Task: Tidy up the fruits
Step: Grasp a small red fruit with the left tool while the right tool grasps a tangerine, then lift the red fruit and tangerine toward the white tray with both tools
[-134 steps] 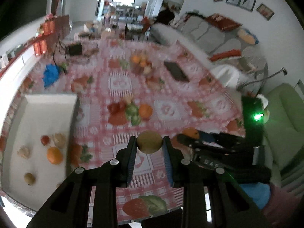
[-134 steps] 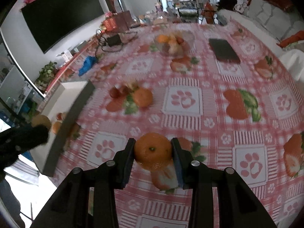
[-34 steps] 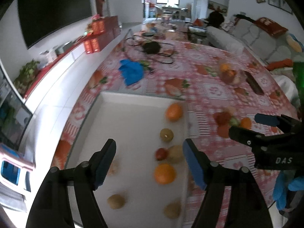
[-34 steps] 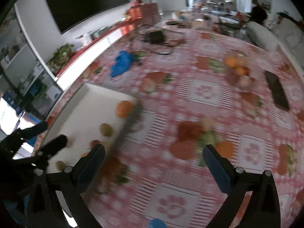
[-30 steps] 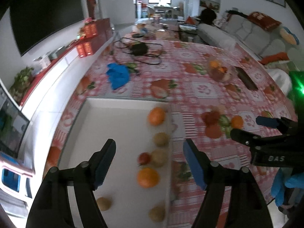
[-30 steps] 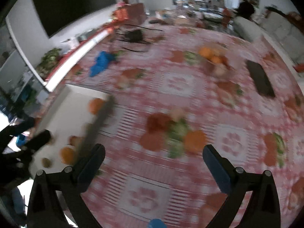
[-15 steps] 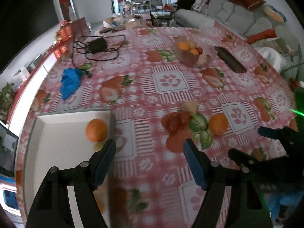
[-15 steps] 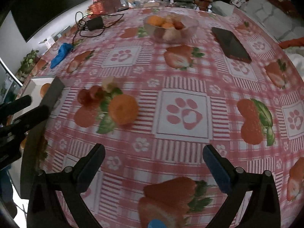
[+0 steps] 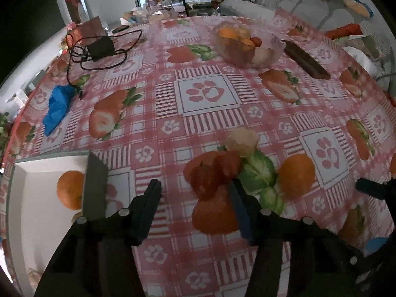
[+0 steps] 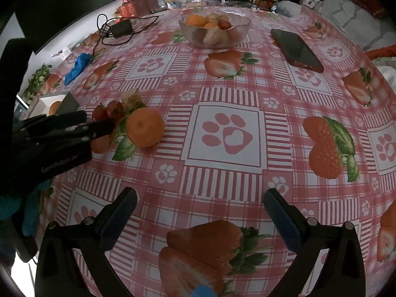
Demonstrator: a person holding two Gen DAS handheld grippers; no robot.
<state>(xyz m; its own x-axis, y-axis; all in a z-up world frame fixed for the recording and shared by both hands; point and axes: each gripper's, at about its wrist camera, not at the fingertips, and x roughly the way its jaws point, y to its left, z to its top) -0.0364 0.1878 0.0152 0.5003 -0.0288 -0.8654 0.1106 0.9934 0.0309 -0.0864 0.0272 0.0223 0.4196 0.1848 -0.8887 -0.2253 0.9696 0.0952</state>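
My left gripper point(image 9: 195, 198) is open and empty, low over the pink checked tablecloth, its right finger close to two small red fruits point(image 9: 224, 164). A pale husked fruit point(image 9: 242, 138) lies just behind them and an orange point(image 9: 295, 172) to their right. The white box point(image 9: 37, 163) at the left holds an orange point(image 9: 69, 189). My right gripper point(image 10: 200, 210) is open and empty over the cloth. In its view the orange point(image 10: 144, 127), the red fruits point(image 10: 111, 109) and the left gripper point(image 10: 99, 126) are at the left.
A glass bowl point(image 9: 269, 52) of fruit stands at the back, also in the right wrist view point(image 10: 237, 33). A phone point(image 10: 295, 49) lies right of it. A black charger with cable point(image 9: 100, 47) and a blue cloth point(image 9: 58, 104) lie at the left.
Both grippers let go of their fruit over the white box, opened, and swung right and forward onto the table. The left gripper has come close to the loose fruits.
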